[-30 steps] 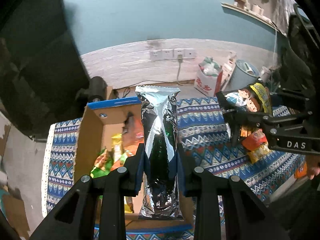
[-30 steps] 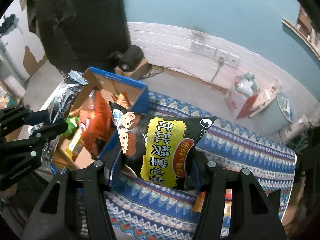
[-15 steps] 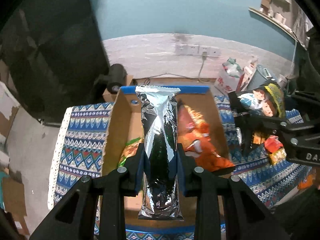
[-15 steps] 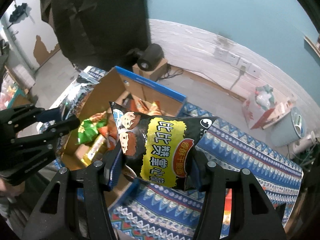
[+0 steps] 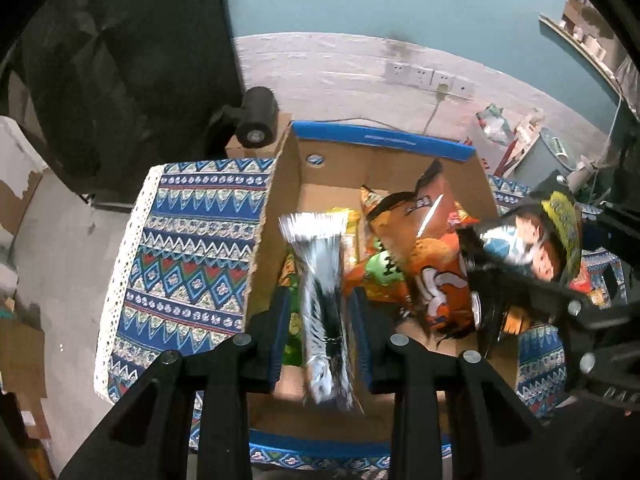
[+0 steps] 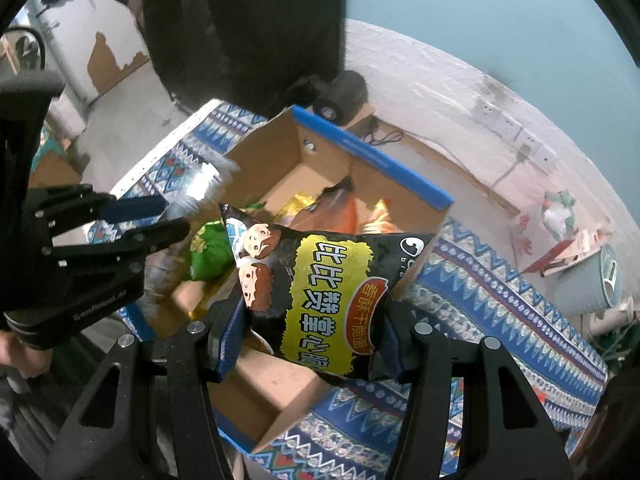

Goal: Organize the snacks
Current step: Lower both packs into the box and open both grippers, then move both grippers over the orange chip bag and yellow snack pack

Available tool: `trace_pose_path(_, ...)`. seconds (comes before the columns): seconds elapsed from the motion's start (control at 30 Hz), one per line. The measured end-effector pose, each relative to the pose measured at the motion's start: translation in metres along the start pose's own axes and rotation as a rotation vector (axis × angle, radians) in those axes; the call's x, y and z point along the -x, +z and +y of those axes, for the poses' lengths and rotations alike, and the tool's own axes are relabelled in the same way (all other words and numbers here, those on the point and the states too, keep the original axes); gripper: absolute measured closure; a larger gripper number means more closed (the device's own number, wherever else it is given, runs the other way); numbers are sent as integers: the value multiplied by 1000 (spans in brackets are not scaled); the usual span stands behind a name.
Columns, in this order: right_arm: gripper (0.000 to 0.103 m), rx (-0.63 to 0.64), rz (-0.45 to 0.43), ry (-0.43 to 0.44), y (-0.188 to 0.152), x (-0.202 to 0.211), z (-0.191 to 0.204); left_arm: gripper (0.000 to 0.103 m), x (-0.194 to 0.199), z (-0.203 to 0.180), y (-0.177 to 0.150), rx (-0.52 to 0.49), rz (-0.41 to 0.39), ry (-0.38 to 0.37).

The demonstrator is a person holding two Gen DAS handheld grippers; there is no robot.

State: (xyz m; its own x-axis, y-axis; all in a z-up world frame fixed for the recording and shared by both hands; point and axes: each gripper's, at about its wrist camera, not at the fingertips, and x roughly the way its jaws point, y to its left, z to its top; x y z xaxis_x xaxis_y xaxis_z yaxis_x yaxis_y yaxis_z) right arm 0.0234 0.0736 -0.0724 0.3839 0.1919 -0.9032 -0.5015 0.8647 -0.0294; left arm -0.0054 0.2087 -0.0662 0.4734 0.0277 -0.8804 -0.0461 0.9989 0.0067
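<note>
Left hand-held gripper (image 5: pixel 320 308): pads on both sides of a silver foil bag (image 5: pixel 318 248), low over the open cardboard box (image 5: pixel 380 141). Hard to say if squeezing or letting go; bag all blurry and tilted, maybe thin gaps at the pads. Right hand-held gripper (image 6: pixel 312 312): closed tight on a black and yellow chip bag (image 6: pixel 326 292), up in the air above the box's near right side.

Step in hand, at a guess: putting snacks into the box, silver bag first. Next, most likely: open the left pads wide, lift away, then bring the chip bag over a free spot and let go.

Already inside: an orange bag (image 5: pixel 432 264) and a green bag (image 6: pixel 208 248). Hidden: most of the box floor under the bags. Cut off: a few small snacks on the patterned tabletop cloth (image 5: pixel 192 260), behind the right gripper.
</note>
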Motion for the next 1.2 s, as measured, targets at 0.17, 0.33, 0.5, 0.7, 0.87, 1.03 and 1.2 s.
trace_pose_path(0.17,47,18,28,6,-3,-12,8,57,6,8,0,20,-13,13)
trace_pose_path(0.33,46,27,46,16,-7,-19,13,57,15,12,2,24,-38,27)
trace_pose_path(0.5,34,29,44,11,-10,-17,12,57,20,12,2,15,-49,36)
trace_pose_path(0.7,29,-4,26,1,-15,-5,-2,56,24,2,3,-12,-59,39)
trace_pose_path(0.87,27,-31,24,-19,-27,5,-20,47,30,-22,4,-68,-81,27)
trace_pose_path(1.03,27,-61,33,-45,-49,13,-46,47,35,-55,4,-146,-91,-1)
trace_pose_path(1.2,27,-114,46,-71,-76,19,-77,43,42,-93,2,-239,-107,-25)
